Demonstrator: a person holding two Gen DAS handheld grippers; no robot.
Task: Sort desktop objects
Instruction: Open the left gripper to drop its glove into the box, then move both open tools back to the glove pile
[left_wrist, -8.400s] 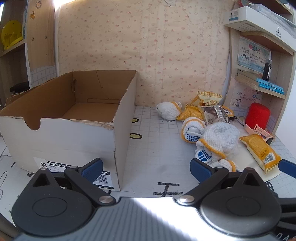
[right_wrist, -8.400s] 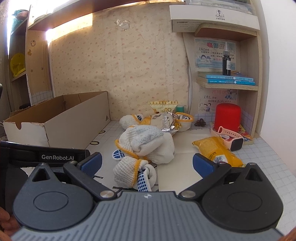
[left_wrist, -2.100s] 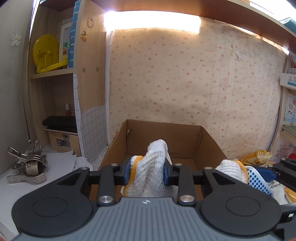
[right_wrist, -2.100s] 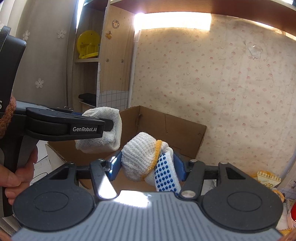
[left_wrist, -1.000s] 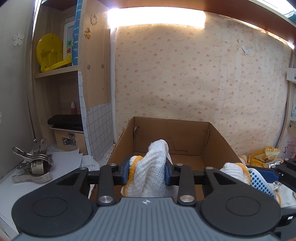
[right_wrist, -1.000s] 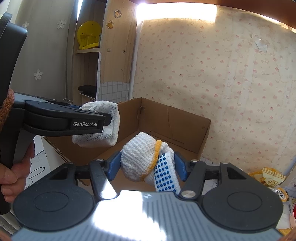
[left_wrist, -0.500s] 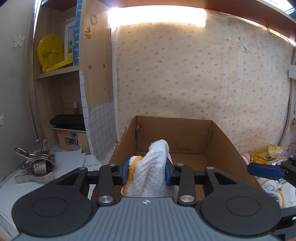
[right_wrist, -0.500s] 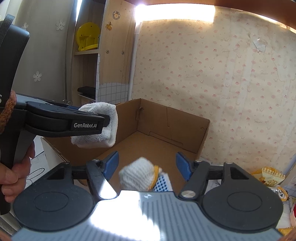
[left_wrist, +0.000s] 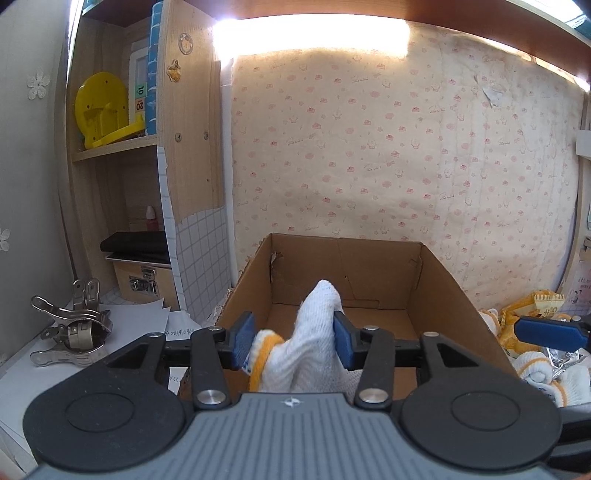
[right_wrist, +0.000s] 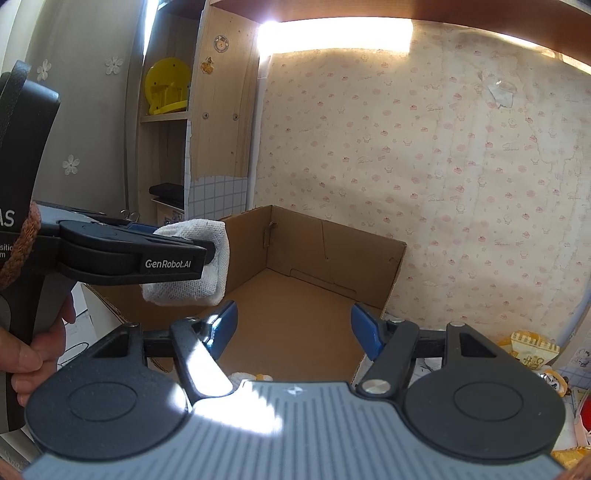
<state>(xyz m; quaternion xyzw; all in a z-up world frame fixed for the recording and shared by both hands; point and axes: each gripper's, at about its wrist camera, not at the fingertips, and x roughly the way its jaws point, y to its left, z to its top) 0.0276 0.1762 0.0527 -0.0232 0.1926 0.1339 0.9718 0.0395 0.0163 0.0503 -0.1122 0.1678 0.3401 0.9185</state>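
Note:
My left gripper (left_wrist: 293, 341) hangs over the near end of the open cardboard box (left_wrist: 439, 280). A white knit glove with a yellow cuff (left_wrist: 314, 350) sits between its jaws, which stand a little apart around it. In the right wrist view the left gripper (right_wrist: 207, 254) shows with the glove (right_wrist: 195, 262) hanging from it. My right gripper (right_wrist: 293, 328) is open and empty above the box (right_wrist: 291, 314). A rolled glove (right_wrist: 251, 377) lies in the box just under it, mostly hidden.
More gloves and yellow snack packets (left_wrist: 532, 317) lie on the desk right of the box. A metal clip (left_wrist: 74, 328) lies on papers at the left. A shelf unit (left_wrist: 122, 177) stands behind it. The papered wall (left_wrist: 388, 166) backs the box.
My right gripper opened and its rolled glove dropped into the box. In the last half second my left gripper's jaws spread slightly and its glove sagged.

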